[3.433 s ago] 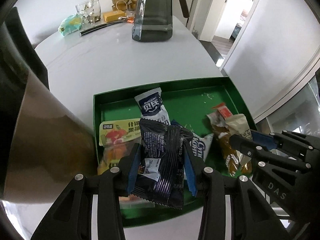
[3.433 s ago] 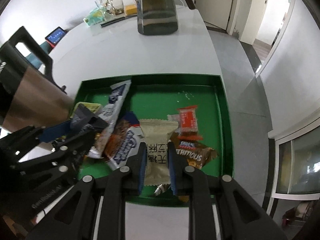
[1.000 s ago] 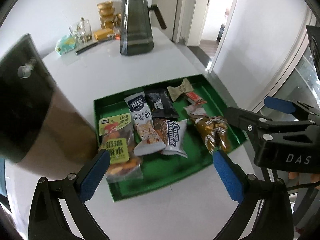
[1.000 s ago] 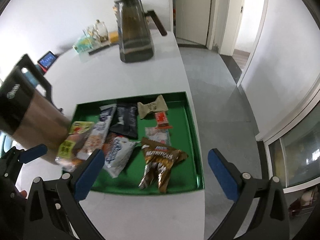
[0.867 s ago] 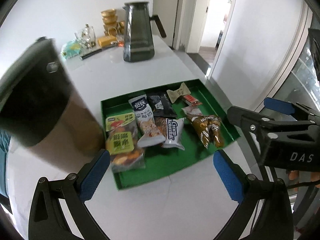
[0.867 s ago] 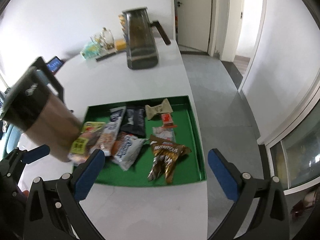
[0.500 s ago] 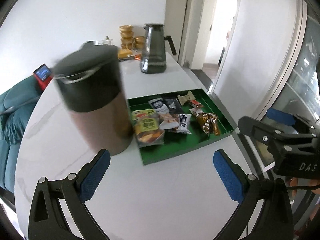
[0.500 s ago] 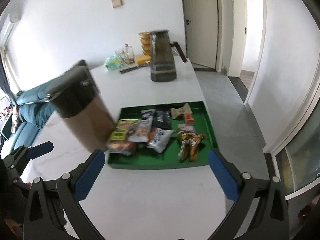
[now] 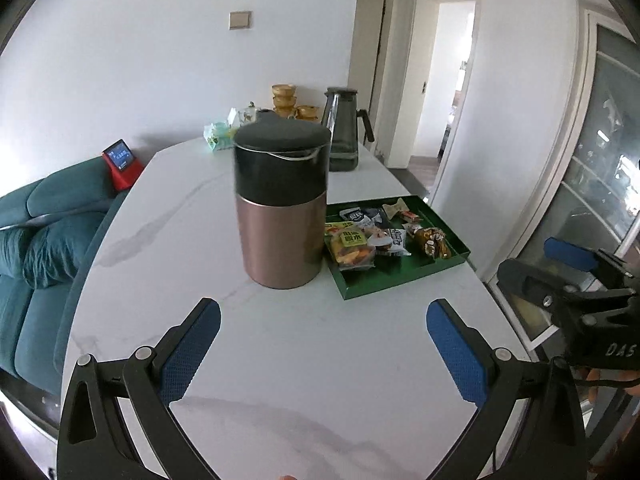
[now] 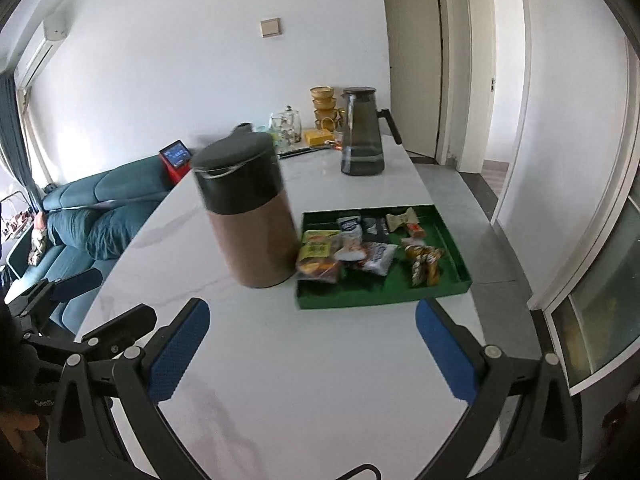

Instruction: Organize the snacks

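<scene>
A green tray [image 9: 400,284] [image 10: 380,300] on the white table holds several snack packets laid side by side: a yellow-orange packet [image 9: 350,246] [image 10: 318,258], a white one [image 9: 396,240] [image 10: 376,258], a black one [image 10: 374,225] and a brown one [image 9: 432,242] [image 10: 424,266]. My left gripper [image 9: 322,354] is wide open and empty, held well back over the table's near part. My right gripper [image 10: 312,354] is also wide open and empty, held back in the same way. It shows at the right edge of the left wrist view [image 9: 568,280].
A tall copper flask with a black lid [image 9: 282,208] [image 10: 250,208] stands just left of the tray. A dark glass pitcher [image 9: 342,140] [image 10: 362,132], gold bowls [image 10: 326,108] and glassware [image 10: 286,128] stand at the table's far end. A teal sofa [image 9: 36,232] lies left.
Both grippers let go of their packets, opened wide and pulled far back and up from the tray. The snacks now lie spread out in the tray.
</scene>
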